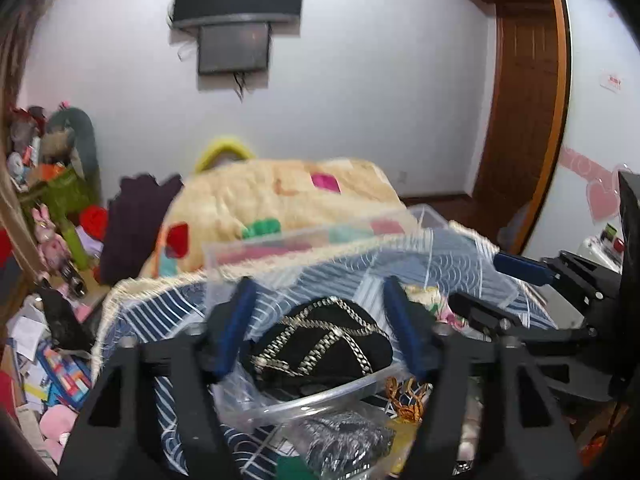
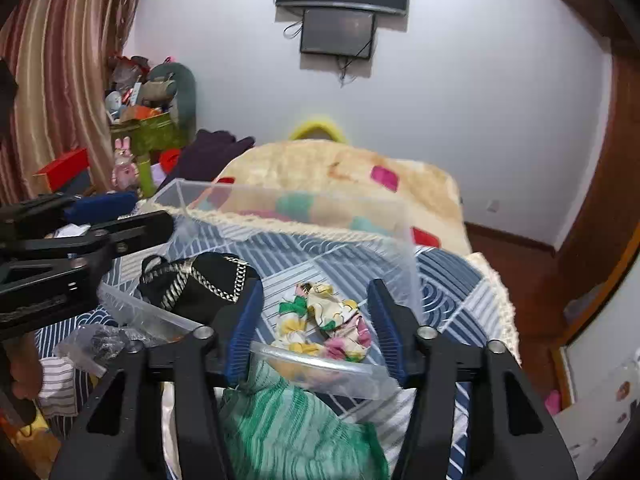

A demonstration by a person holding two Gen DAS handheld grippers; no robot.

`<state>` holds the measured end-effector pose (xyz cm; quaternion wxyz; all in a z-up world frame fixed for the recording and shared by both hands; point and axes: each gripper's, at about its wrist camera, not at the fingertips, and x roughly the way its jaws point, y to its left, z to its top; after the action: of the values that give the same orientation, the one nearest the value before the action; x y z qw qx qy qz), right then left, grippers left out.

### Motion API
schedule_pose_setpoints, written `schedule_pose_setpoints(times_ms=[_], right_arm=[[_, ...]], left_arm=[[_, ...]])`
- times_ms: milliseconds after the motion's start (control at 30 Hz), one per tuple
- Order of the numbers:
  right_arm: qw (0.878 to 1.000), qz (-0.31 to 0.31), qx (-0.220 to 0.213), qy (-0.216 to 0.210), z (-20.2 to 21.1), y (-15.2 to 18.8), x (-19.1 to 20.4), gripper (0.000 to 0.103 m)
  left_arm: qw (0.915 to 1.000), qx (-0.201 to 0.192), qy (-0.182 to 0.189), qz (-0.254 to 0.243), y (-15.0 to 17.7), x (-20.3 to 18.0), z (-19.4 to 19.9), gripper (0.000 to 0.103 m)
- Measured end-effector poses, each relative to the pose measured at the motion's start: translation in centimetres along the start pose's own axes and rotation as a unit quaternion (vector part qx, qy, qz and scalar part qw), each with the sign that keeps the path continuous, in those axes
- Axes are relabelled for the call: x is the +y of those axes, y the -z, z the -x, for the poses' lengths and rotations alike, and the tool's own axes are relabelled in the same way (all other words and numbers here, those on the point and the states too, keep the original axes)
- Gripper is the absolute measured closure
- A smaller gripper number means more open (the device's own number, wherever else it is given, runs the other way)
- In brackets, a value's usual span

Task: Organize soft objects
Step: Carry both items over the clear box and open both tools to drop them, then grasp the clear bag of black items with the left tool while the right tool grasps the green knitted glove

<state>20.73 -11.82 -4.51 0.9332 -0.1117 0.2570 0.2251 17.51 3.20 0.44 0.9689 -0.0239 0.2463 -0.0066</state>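
Your left gripper (image 1: 320, 324) hangs with its ribbed blue pads spread wide and nothing between them, just above the near rim of the clear plastic box (image 2: 404, 240). Below it, in the box's left end, lies the black pouch (image 1: 324, 344) — soft, rounded, crossed with metallic chain trim. Your right gripper (image 2: 316, 328) is likewise released, pads apart and bare, over the box's right end, where the floral cloth (image 2: 324, 320) sits crumpled in cream, yellow, pink and green. A green knitted cloth (image 2: 288, 424), loosely meshed, lies outside the box against its near wall. The box rests on a blue-and-white patterned bedspread (image 2: 452, 280) with a fringed cream edge — beyond it, a plush cream blanket (image 2: 328, 168).
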Motion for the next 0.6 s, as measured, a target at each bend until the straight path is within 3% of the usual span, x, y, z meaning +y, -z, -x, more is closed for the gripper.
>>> schedule_pose_setpoints(times_ms=[67,200,400,600], right_arm=[[1.000,0.004,-0.019,0.007,1.2,0.0,0.2,0.036],[0.999,-0.001,-0.044,-0.001,3.1,0.0,0.2,0.028],[0.998,-0.016,-0.052,-0.018,4.6,1.0,0.0,0.028],[0.998,-0.042,-0.030,-0.038,4.2,3.4,-0.3,0.027]], left_arm=[[0.9998,-0.017,-0.005,-0.001,0.0,-0.1,1.4,0.018],[0.9995,-0.031,0.004,0.002,0.6,-0.1,3.6,0.005],[0.9994,-0.017,0.017,0.023,2.3,0.3,4.2,0.003],[0.9979,0.023,0.034,0.050,5.1,0.2,2.7,0.003]])
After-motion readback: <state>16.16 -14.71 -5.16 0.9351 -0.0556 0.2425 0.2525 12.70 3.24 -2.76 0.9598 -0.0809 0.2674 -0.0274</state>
